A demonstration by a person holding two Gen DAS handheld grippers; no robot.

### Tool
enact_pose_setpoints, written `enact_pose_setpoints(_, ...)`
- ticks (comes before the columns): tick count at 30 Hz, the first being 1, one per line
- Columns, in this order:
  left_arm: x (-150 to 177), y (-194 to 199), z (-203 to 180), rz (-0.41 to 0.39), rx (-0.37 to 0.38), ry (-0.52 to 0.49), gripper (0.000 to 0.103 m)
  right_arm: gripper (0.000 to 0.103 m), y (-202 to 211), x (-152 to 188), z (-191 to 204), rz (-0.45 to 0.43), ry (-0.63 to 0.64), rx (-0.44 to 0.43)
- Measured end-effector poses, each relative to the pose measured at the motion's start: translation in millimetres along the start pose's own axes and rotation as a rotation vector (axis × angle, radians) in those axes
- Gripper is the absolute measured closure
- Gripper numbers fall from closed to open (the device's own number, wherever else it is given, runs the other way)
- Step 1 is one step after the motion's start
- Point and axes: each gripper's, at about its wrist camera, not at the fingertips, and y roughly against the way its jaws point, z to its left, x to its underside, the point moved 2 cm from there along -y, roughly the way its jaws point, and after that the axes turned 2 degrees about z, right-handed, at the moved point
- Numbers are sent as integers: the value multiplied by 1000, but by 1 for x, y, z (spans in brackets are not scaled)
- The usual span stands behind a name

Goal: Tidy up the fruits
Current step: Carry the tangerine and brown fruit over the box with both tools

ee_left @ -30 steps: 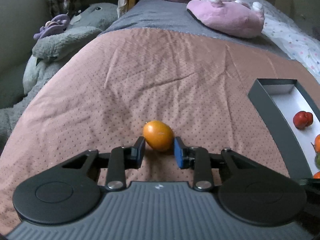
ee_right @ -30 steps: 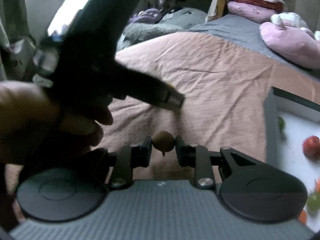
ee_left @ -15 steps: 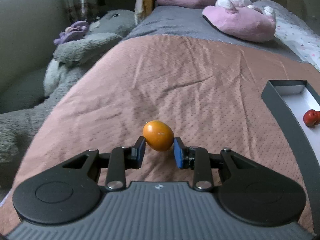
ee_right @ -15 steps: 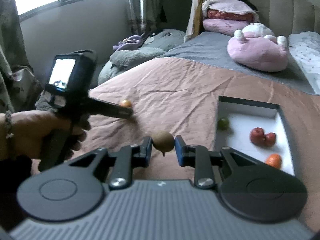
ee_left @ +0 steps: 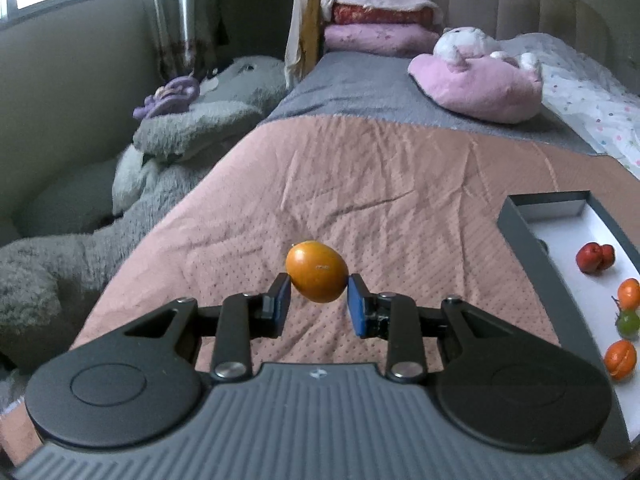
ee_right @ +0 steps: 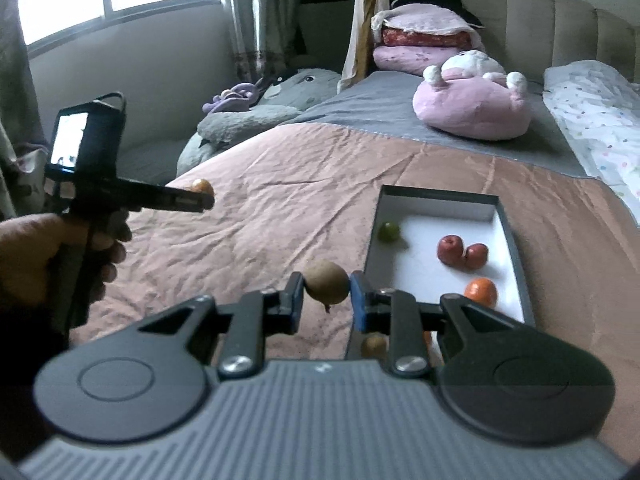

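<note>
The left gripper is clamped on an orange fruit, lifted clear of the pink bedspread. The right gripper pinches a small brown fruit. The open box of fruit lies at its two o'clock.

— What are you holding?
— Your left fingers pinch an oval orange fruit; your right fingers pinch a round brown fruit, stem down, just left of the tray.
</note>
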Motion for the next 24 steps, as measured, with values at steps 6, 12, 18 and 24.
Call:
enact_pose_setpoints(6, -11, 26, -20, -42, 47, 22, 67, 75, 12, 2, -7, -15, -3, 17)
enact_pose_setpoints(12, -26, 51, -68, -76, 130, -29, 67, 75, 23, 7, -16, -25, -20, 38)
enact_pose_setpoints(18, -41, 66, -121, -95, 207, -70, 67, 75, 31, 16, -29, -25, -47, 60)
enact_pose_setpoints(24, -51, 73, -169, -97, 249, -109, 67, 75, 34, 25, -45, -24, -83, 78)
